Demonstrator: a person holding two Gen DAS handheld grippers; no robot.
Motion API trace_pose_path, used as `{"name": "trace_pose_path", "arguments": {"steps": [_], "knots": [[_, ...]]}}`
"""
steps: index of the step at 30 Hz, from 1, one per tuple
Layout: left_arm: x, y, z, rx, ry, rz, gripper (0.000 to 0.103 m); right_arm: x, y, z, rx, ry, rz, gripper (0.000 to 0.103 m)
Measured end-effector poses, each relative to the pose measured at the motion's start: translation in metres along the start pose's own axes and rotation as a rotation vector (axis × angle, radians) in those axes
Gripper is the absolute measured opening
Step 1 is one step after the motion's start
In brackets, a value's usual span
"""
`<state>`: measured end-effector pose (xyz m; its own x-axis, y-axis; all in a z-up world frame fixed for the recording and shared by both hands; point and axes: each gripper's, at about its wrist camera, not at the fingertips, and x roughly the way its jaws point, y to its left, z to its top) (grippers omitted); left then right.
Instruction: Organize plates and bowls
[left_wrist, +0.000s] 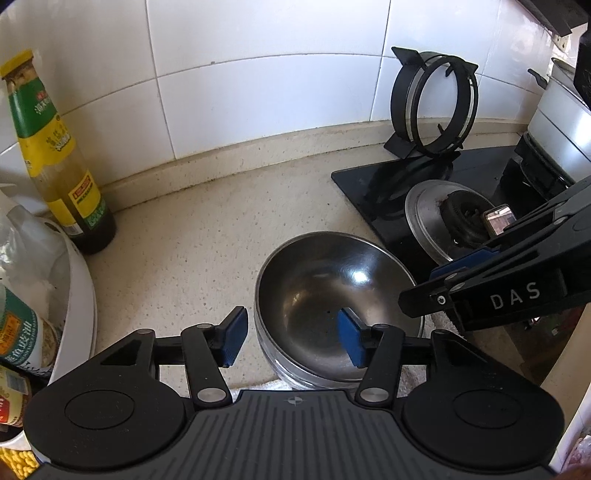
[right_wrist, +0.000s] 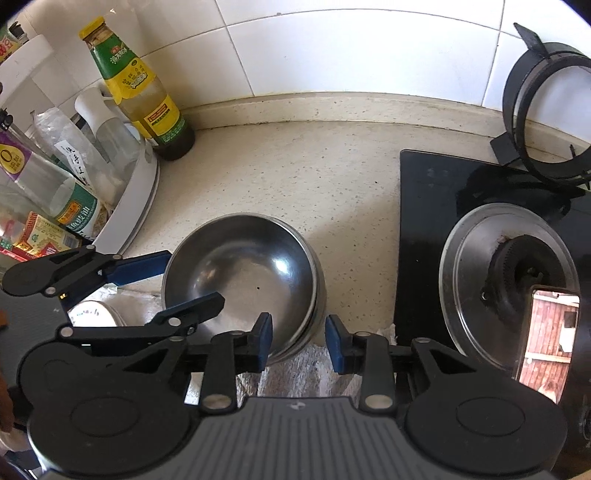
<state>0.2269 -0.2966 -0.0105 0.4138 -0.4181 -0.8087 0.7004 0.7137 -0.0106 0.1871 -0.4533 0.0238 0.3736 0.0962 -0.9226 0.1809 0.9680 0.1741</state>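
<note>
Bowl stack (left_wrist: 325, 295) rim between parted left tongs (left_wrist: 291, 341).

Sauce bottle (left_wrist: 62, 162) stands near leaning pan support (left_wrist: 436, 107)

The left gripper (left_wrist: 291, 338) straddles the steel bowl's (left_wrist: 314, 280) near rim, pads apart. The bowl sits on the worktop (left_wrist: 192, 243).
</note>
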Motion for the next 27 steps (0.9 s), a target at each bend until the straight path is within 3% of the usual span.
{"name": "trace_pose_path", "arguments": {"steps": [14,18,23,27], "knots": [[-0.034,0.003,-0.028,0.008,-0.04,-0.029,0.087,-0.019,0.018,-0.021,0.028,-0.023,-0.01,0.064],[-0.04,0.004,-0.041,0.012,-0.045,-0.034,0.087,-0.021,0.023,-0.03,0.038,-0.027,-0.007,0.066],[-0.043,0.001,-0.055,0.002,-0.041,-0.009,0.09,-0.027,0.028,-0.035,0.011,-0.024,0.019,0.072],[-0.041,-0.002,-0.064,0.006,-0.061,0.058,0.092,-0.035,0.027,-0.03,-0.017,-0.037,0.052,0.074]]}}
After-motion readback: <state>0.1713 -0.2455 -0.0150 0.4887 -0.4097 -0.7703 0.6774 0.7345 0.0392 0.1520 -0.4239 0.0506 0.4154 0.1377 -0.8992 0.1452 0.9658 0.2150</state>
